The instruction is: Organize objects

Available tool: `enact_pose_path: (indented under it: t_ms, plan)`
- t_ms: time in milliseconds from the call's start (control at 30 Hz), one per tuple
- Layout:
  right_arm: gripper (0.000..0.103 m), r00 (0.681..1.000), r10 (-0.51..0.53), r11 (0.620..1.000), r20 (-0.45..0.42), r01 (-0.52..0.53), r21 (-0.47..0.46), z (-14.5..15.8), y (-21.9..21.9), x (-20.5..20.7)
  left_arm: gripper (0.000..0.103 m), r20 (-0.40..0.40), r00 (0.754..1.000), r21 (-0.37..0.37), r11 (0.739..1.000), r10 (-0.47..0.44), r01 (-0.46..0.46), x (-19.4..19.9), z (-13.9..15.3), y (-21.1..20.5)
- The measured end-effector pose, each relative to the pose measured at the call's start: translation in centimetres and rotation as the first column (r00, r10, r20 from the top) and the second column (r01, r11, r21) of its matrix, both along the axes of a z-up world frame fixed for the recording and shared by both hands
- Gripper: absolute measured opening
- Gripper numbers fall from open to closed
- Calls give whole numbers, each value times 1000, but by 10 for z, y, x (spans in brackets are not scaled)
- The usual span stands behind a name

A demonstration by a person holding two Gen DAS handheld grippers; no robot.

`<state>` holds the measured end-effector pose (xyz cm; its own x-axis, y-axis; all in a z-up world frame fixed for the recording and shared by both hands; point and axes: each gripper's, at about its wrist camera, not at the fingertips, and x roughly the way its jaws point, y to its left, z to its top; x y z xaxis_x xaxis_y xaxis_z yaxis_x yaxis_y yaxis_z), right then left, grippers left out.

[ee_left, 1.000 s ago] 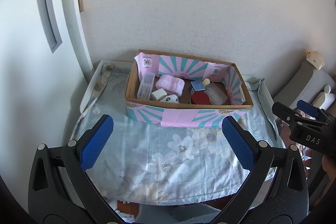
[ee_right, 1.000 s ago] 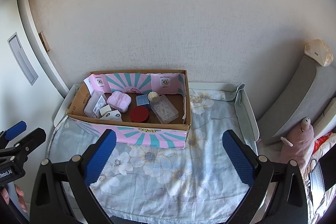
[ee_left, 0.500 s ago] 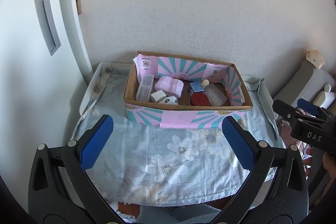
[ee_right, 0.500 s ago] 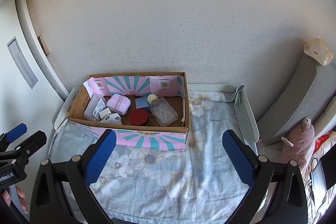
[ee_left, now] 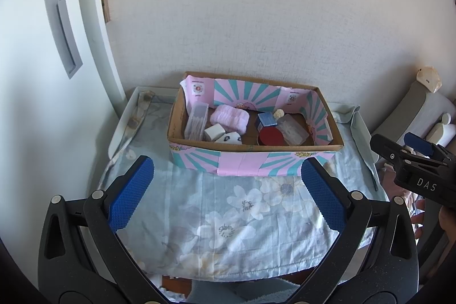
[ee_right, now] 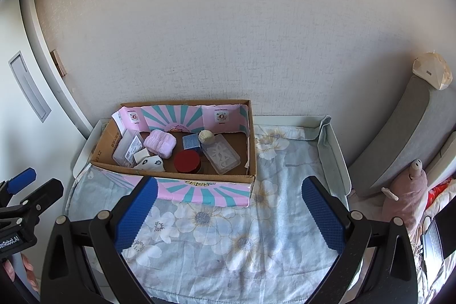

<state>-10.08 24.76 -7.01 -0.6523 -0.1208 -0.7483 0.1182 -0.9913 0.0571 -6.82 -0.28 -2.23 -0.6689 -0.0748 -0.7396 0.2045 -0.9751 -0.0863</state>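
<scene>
Every small item in view — pink folded cloth (ee_right: 159,144), red round lid (ee_right: 186,161), clear plastic tray (ee_right: 221,156) — lies inside the pink-and-teal striped cardboard box (ee_left: 253,165) on the floral sheet (ee_right: 228,241). The left gripper (ee_left: 226,194) and right gripper (ee_right: 228,211) hang spread wide, holding nothing. That fits items gathered or awaiting sorting — so any reach should come down from above the box's rim.

Both grippers are just hanging in the air side by side, empty. The left gripper (ee_left: 227,191) has its blue pads spread wide, and the right gripper (ee_right: 228,214) is gaping too.
</scene>
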Motion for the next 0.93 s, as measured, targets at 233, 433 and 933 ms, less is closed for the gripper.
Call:
enact_pose_path:
  t_ms: [233,433,933]
  plan:
    - [101,1000,1,1000,-7,-2,-2,1,1,0,103,-21,1000,5,1000,3,-3,1,2,0]
    - [101,1000,3,1000,-8,-3,-2,1,2,-1,103,-23,999,21,1000,22,-22,1,3,-2]
    - [101,1000,10,1000,-29,-10,8,4,1,-3,103,-53,993,-59,993,104,-107,8,10,-14]
